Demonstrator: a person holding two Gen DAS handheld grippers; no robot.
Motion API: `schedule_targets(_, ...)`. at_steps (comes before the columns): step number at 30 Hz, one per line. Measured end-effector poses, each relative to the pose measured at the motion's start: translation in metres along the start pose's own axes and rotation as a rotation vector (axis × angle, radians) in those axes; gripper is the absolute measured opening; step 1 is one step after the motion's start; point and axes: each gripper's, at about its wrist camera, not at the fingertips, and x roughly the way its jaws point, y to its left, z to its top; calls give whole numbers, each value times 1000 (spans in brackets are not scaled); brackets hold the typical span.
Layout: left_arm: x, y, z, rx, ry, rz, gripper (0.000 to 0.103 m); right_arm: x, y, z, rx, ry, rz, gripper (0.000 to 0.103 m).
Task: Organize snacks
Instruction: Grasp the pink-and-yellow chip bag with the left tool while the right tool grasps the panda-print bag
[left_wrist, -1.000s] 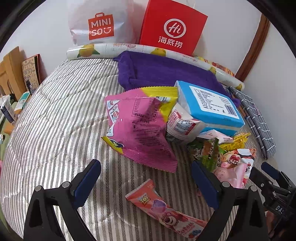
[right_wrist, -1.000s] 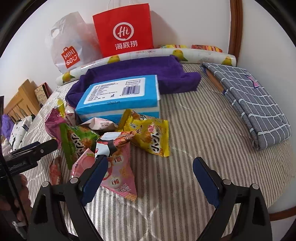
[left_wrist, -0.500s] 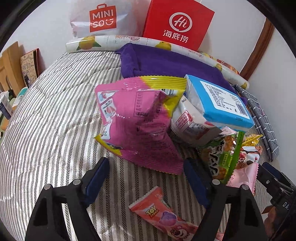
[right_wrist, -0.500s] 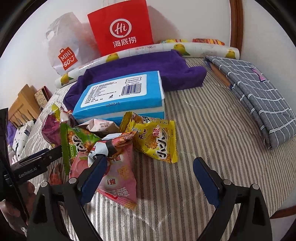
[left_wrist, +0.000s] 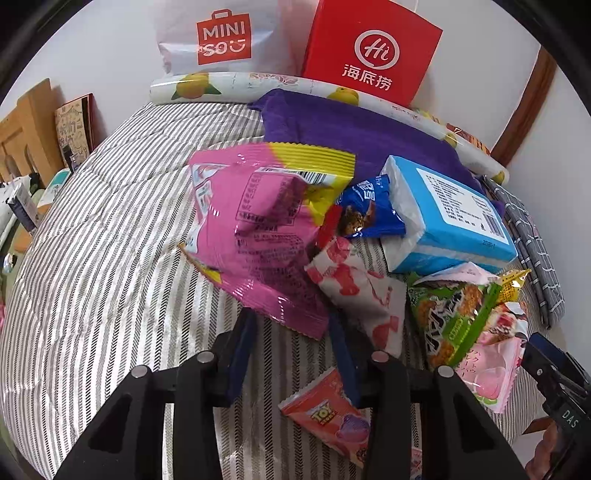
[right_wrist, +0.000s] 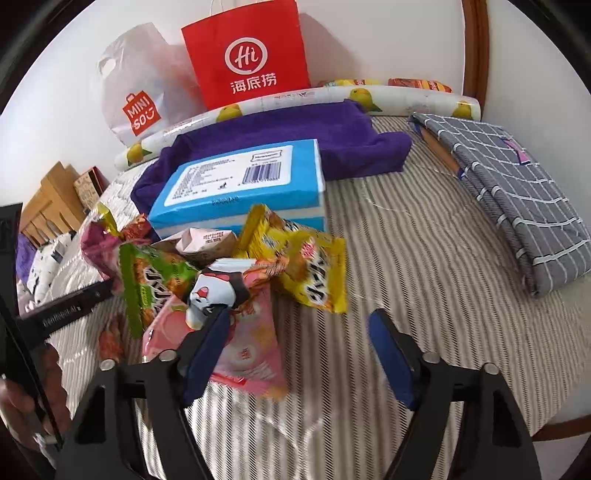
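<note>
A heap of snack packets lies on the striped quilt (left_wrist: 92, 258). In the left wrist view a big pink and yellow bag (left_wrist: 258, 236) stands closest, its lower corner between the fingers of my left gripper (left_wrist: 291, 332), which is partly closed but not touching it. Beside it lie a white and red pouch (left_wrist: 358, 291), a blue wrapper (left_wrist: 373, 210), a green packet (left_wrist: 454, 321) and a Toy Story packet (left_wrist: 328, 413). In the right wrist view my right gripper (right_wrist: 299, 332) is open; its left finger overlaps a pink packet (right_wrist: 243, 347). A yellow packet (right_wrist: 306, 266) lies just ahead.
A blue tissue pack (right_wrist: 243, 184) lies on a purple towel (right_wrist: 332, 136). A red paper bag (right_wrist: 247, 55), a white Miniso bag (right_wrist: 140, 96) and a fruit-print roll (right_wrist: 406, 99) stand along the wall. A folded grey checked cloth (right_wrist: 517, 192) lies at right.
My left gripper moved forward toward the pink bag and its fingers narrowed around the bag's lower corner. My right gripper moved forward slightly, its left finger now over the pink packet.
</note>
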Motion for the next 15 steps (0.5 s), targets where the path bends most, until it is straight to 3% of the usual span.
schedule_targets(4,-3,0,-3,1,25,11,39,-2,-7,-4,0,13,-23,72)
schedule_targets(7,-5,2,-5,-8,40,-3,39,-5,-12,-6,26,19,9,72)
schedule_targets(12,-11,6,-4,-32,39,-36,39,-18,-4,-4,38,-20,133,73)
schedule_targets(15,-13,6,-1,-38,40,-33,39,-9,9,-1,25,-5,149,73)
